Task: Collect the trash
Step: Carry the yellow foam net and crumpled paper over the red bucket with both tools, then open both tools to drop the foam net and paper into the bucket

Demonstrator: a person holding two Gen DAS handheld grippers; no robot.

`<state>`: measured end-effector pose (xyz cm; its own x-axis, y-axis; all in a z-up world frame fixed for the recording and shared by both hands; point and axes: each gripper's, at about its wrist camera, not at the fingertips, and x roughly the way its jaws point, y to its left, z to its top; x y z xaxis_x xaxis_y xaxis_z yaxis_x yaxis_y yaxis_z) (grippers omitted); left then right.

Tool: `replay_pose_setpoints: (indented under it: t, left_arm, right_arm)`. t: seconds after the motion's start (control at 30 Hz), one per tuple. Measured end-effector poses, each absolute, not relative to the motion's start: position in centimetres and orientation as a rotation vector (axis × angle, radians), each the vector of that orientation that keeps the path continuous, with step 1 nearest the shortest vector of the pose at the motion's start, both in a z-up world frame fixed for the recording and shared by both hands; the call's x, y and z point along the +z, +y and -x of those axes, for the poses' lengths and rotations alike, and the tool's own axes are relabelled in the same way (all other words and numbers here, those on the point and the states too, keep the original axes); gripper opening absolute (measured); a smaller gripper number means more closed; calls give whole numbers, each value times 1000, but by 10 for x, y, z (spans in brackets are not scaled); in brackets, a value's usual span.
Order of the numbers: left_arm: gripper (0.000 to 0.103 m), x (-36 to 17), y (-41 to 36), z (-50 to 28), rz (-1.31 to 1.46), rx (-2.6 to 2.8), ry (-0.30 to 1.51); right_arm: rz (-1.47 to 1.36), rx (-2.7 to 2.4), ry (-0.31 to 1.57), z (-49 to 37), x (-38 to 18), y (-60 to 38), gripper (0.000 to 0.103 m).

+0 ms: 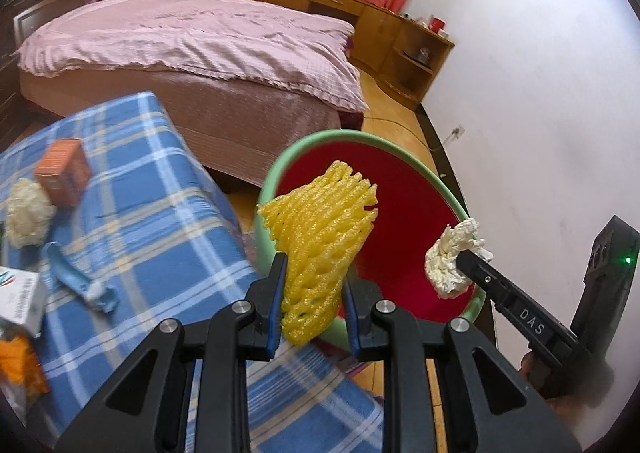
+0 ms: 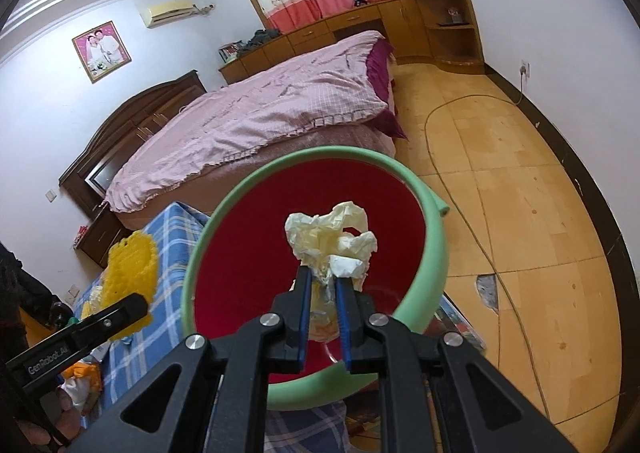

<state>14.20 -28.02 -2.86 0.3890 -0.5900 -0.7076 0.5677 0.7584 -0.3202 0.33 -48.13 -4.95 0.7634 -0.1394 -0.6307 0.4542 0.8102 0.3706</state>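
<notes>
A red bin with a green foam rim [image 1: 400, 151] [image 2: 434, 237] stands on the floor beside the blue plaid table [image 1: 132, 181]. My left gripper [image 1: 314, 273] is shut on a yellow foam fruit net [image 1: 320, 237], held over the bin's near edge. My right gripper [image 2: 322, 279] is shut on a crumpled white tissue [image 2: 332, 239], held over the bin's red inside. The left wrist view shows the right gripper [image 1: 464, 259] with its tissue [image 1: 452, 257] at the bin's right rim. The right wrist view shows the left gripper [image 2: 136, 303] with the net [image 2: 130, 273].
On the table lie another tissue wad [image 1: 26, 211], an orange box [image 1: 64, 169], a blue plastic piece [image 1: 76, 277] and a white carton [image 1: 20, 299]. A pink-covered bed [image 1: 192, 49] stands behind. A cable [image 2: 452, 181] runs over the tiled floor.
</notes>
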Motion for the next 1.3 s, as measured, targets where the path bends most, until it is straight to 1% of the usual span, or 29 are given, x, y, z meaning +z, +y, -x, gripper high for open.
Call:
replay_pose_setpoints:
  t: [0.17,0.2,0.3,0.33,0.4,0.43,0.63,0.73,0.8,0.83,0.9,1.13,1.3]
  left_arm:
    - [25,-43,-294,-147,17,-764,940]
    - [27,-45,-296,-148,17,-764,945]
    - [38,-53,-297,-152,24,-762,967]
    - [44,-53,-297,-152,26,-759,955]
    - [50,-55,-297,-154,21,-754,965]
    - [50,-56,-297,-155,22,-746,973]
    - [50,-53,-297,-152,36,-761,962]
    - [51,-46,-297,-147,21,-767,936]
    - [51,-41,-294,-147,12,-763,920]
    - [51,-40,-293,-145,9,-761,916]
    - [51,-37,-289,-144,8,-751,914]
    - [51,-28,-263,-141,43,-692,914]
    - [51,-17,-236,-138,60,-631,905]
  right_arm:
    - [-548,-350,641,-3,-58,-487,17]
    - [-547,-350,639,-2,-58,-488,17]
    - [-536,-352,637,-2,-58,-487,17]
    - [-535,-353,637,-2,-58,-487,17]
    - [-537,-352,635,-1,-59,-487,17]
    - [-538,-351,635,-1,-59,-486,17]
    - [-544,-347,631,1,-59,-485,18]
    - [-548,-342,628,0,-57,-484,22]
    - [-549,-334,623,-1,-54,-483,31]
    - [-548,-331,620,0,-54,-482,33]
    - [-545,-330,610,2,-51,-480,43]
    - [-549,-321,598,6,-42,-473,44]
    - [-532,-300,592,7,-33,-459,50]
